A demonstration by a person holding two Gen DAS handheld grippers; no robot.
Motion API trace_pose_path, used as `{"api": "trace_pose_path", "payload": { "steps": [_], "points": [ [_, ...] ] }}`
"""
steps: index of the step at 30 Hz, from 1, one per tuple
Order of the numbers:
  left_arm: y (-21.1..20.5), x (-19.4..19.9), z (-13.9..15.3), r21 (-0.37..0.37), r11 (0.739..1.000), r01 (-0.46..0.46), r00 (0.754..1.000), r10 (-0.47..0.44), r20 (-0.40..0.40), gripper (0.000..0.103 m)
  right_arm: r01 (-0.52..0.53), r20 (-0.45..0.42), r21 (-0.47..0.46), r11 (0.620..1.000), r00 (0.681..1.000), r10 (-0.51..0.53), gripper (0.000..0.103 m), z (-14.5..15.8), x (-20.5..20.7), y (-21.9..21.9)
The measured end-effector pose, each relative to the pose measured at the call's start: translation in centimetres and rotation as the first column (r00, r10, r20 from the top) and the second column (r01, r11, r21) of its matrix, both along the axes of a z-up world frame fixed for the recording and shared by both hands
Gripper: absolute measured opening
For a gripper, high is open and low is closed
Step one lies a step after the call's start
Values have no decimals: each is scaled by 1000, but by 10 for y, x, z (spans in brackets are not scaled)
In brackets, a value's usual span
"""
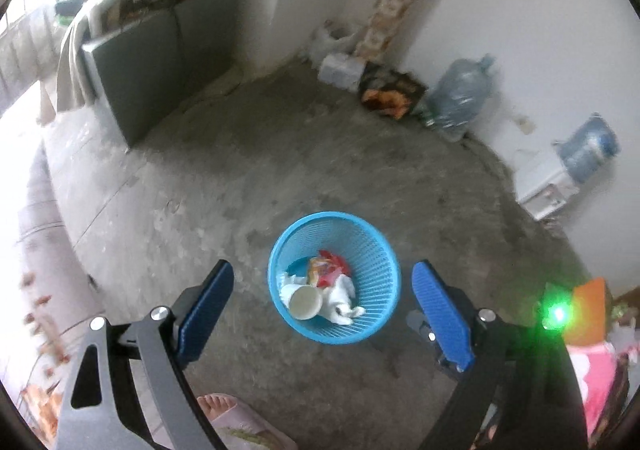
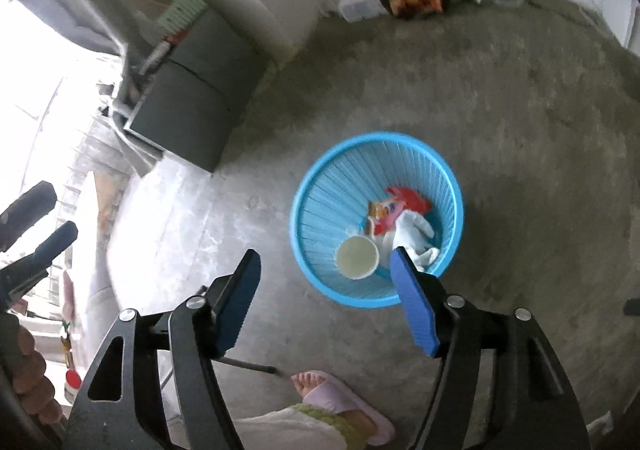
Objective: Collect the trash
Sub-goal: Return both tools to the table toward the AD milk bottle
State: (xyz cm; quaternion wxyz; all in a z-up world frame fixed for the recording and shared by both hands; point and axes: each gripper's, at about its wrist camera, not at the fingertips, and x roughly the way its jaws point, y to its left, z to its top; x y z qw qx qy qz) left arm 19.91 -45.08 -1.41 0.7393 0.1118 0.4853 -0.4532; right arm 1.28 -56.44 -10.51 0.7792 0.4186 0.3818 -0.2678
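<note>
Nearest, both tongs hang spread wide and empty over the concrete floor (image 1: 280,154): the left tongs (image 1: 320,306) frame the blue bin (image 1: 376,314), while the right tongs (image 2: 324,300) sit left of it, one pad overlapping its near rim. The bin stands on the floor holding a paper cup (image 2: 357,258), white crumpled tissue (image 2: 416,234) and a red-and-yellow wrapper (image 2: 394,208). Only the right view shows the whole slippered foot (image 2: 340,398) and a thin rod (image 2: 248,364) beside it; only the left view shows, farther off, the water dispenser (image 1: 560,178) by the wall, beyond the big bottle (image 1: 460,90).
</note>
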Motion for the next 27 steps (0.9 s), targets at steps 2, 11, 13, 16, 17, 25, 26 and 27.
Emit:
{"api": "trace_pose_path", "payload": {
  "steps": [2,11,13,16,17,25,26,27],
  "points": [
    [25,-9,21,-46,999,17,1000,-16,3,89,-10,34,-34,999,999,11,70,22,-5,11],
    [155,-37,104,-171,984,-55,992,74,102,93,-129,140,-103,986,980,142,74,85,7,60],
    [187,-41,118,-189,977,-97,983,125,137,94,-166,152,-110,980,971,182,75,92,13,71],
    [237,-44,130,-217,964,-153,971,188,148,94,-234,146,-132,963,957,252,75,103,22,91],
    [254,-45,133,-224,959,-173,966,210,153,95,-257,147,-136,957,950,276,76,106,25,97],
    [405,-65,140,-256,864,-433,853,485,194,98,-408,153,-184,894,887,436,77,132,48,145],
    [426,-70,137,-258,840,-478,826,530,193,98,-428,151,-188,884,877,457,77,134,51,152],
    [438,-73,136,-261,825,-500,812,552,189,98,-452,148,-192,871,864,481,77,135,57,159]
  ]
}}
